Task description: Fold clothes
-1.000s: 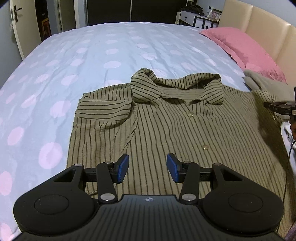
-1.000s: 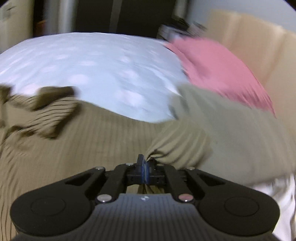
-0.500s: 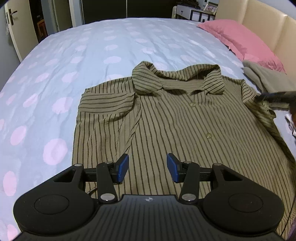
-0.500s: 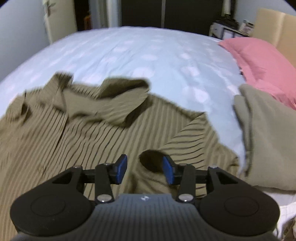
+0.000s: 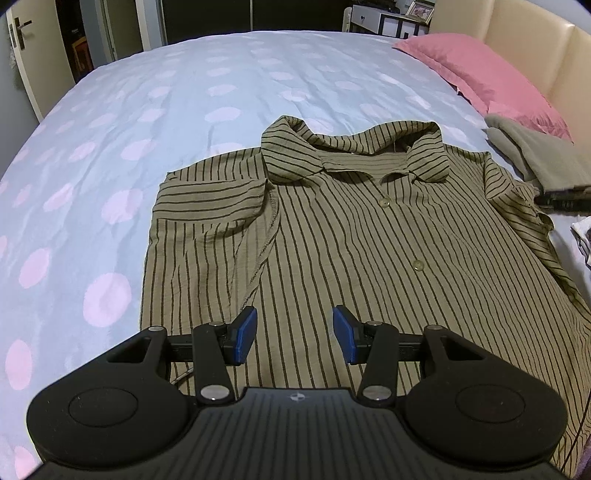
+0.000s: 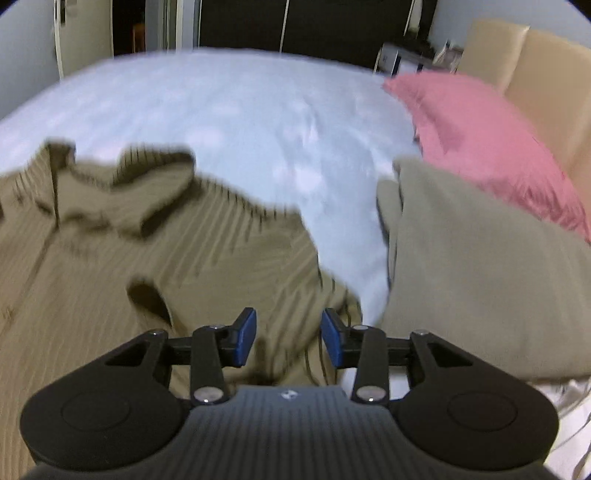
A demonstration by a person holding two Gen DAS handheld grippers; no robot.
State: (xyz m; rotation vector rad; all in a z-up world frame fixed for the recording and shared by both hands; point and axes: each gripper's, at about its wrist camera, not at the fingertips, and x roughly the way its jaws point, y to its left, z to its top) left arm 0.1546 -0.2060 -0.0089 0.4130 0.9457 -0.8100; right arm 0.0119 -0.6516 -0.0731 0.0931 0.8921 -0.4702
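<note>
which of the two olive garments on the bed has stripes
The collared button shirt spread flat under the grippers has dark stripes. The other olive garment, folded beside the pink pillow, is plain.

A blue duvet (image 5: pixel 221 96) with pale pink dots covers the bed. A pink pillow (image 5: pixel 476 70) lies against the beige headboard (image 5: pixel 517 37) – its near end touches a plain olive cloth (image 6: pixel 480 277). Behind stand a door (image 5: pixel 22 48) and a white cabinet (image 5: pixel 380 18).
</note>
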